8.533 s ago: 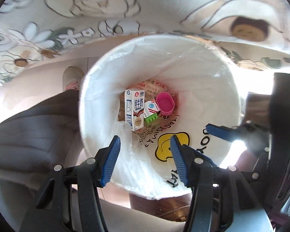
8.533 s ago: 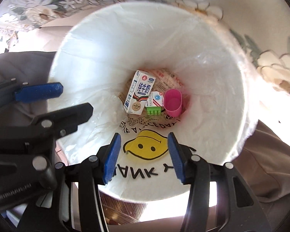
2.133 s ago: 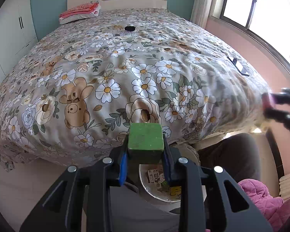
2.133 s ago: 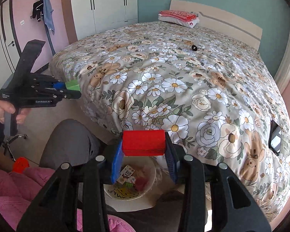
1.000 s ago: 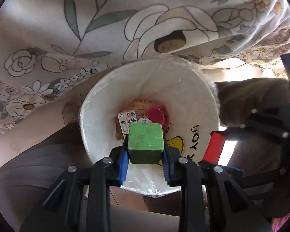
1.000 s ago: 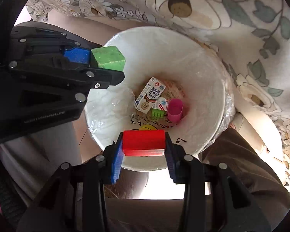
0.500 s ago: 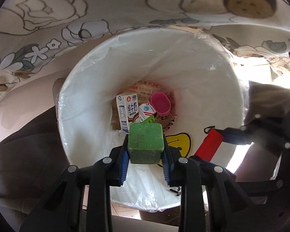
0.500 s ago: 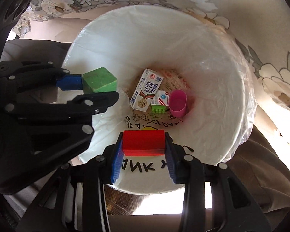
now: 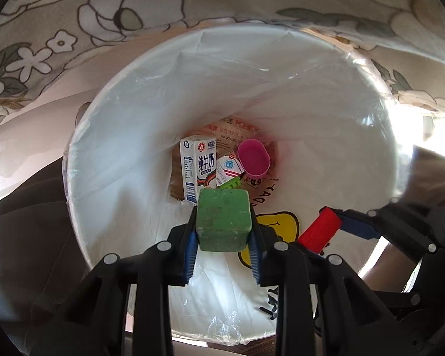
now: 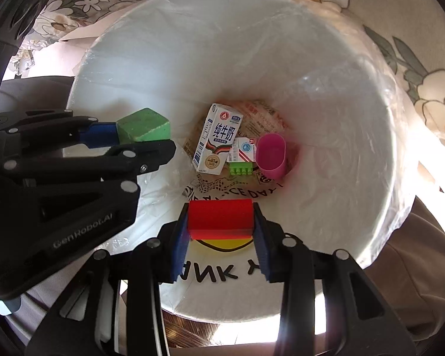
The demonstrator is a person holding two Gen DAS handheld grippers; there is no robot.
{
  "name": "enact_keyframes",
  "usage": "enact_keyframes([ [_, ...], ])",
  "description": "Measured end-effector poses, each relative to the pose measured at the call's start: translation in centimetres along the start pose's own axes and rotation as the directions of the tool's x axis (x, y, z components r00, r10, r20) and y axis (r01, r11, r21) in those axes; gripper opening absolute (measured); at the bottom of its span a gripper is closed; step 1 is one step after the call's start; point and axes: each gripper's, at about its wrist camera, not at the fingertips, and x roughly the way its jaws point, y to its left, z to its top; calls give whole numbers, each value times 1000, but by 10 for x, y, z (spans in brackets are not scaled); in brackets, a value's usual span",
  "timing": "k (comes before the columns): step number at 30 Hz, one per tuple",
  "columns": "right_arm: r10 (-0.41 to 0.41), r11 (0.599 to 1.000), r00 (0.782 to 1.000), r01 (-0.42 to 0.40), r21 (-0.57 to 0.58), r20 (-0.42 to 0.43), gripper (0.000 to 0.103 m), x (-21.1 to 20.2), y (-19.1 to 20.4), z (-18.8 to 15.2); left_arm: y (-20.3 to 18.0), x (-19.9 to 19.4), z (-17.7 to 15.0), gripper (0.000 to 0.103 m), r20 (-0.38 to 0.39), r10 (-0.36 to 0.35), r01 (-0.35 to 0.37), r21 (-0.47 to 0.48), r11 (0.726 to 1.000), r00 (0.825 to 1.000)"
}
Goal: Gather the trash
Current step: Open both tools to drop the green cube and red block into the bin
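Item 1, left hand-held gripper [image 9: 223, 238]: clenched on a green cube [image 9: 223, 220], both pads flat against its sides. You hold it over the mouth of the white-lined trash bin [image 9: 109, 136], toward the near wall rather than the middle.

Item 2, right hand-held gripper [image 10: 221, 238]: clenched on a red block [image 10: 220, 217], also above the bin opening, just beside your left tool.

Item 3, bin contents: milk carton [image 10: 217, 138], smaller carton [image 10: 242, 149], green toy brick [image 10: 242, 169], pink cup [image 10: 271, 155], all at the bottom on a printed smiley bag [image 9: 277, 222].

Item 4, hazards:
- The 2 tools sit close together over the same opening. Release both at once and the blocks may knock each other, or 1 tool may clip the other.
- The green cube hangs near the near rim. Open there and it could strike the liner edge and bounce out onto the floor.
- The liner looks loose and creased at the far wall [image 9: 252, 89]. A finger snagging it could drag the bag inward.
- The flowered bedspread [image 9: 192, 3] overhangs the far rim, so lift clear on the near side.
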Motion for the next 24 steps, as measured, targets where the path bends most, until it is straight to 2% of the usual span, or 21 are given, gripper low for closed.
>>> enact_keyframes([
  [6,-9,1000,1000,9,19,14,41,8,-2,4,2,3,2,33,-6,-3,3,-16,1000,1000],
  [7,-13,1000,1000,13,17,7,43,9,-2,4,1,3,2,39,-7,-8,8,-15,1000,1000],
  [8,-16,1000,1000,16,17,1,49,10,-3,5,0,2,2,53,-1,2,-2,-12,1000,1000],
  [10,-28,999,1000,28,23,0,55,12,-3,5,-3,0,1,62,19,30,-30,0,1000,999],
  [16,-5,999,1000,3,44,23,55,8,-8,6,-5,-1,0,62,17,20,-20,2,1000,1000],
  [24,-18,1000,999,17,21,45,55,-6,-1,2,-2,-10,-4,62,30,26,-26,4,1000,999],
])
